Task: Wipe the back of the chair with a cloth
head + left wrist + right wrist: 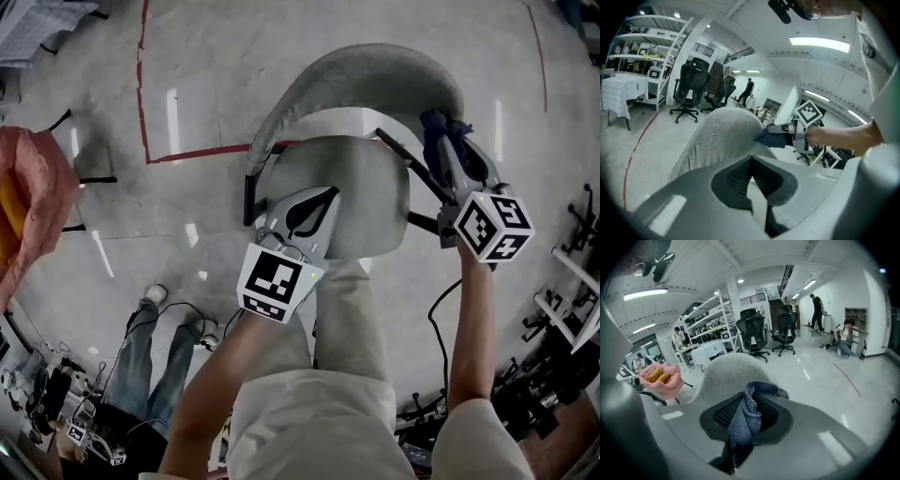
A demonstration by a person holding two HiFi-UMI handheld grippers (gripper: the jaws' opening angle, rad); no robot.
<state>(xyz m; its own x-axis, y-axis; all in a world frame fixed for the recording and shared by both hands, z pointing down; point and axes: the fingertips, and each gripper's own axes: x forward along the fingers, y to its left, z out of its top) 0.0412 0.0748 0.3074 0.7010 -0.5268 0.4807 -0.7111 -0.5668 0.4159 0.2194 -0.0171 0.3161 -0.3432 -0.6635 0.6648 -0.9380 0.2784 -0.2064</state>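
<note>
Cloth (743, 425) between right hand-held gripper's (439, 139) jaws, against chair back (356, 75)

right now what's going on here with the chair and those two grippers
A person stands over a grey chair with a gripper in each hand. The right gripper has its jaws shut on a dark blue cloth, held at the right end of the chair back. The left gripper hangs over the seat with its jaws together and nothing in them.
</note>
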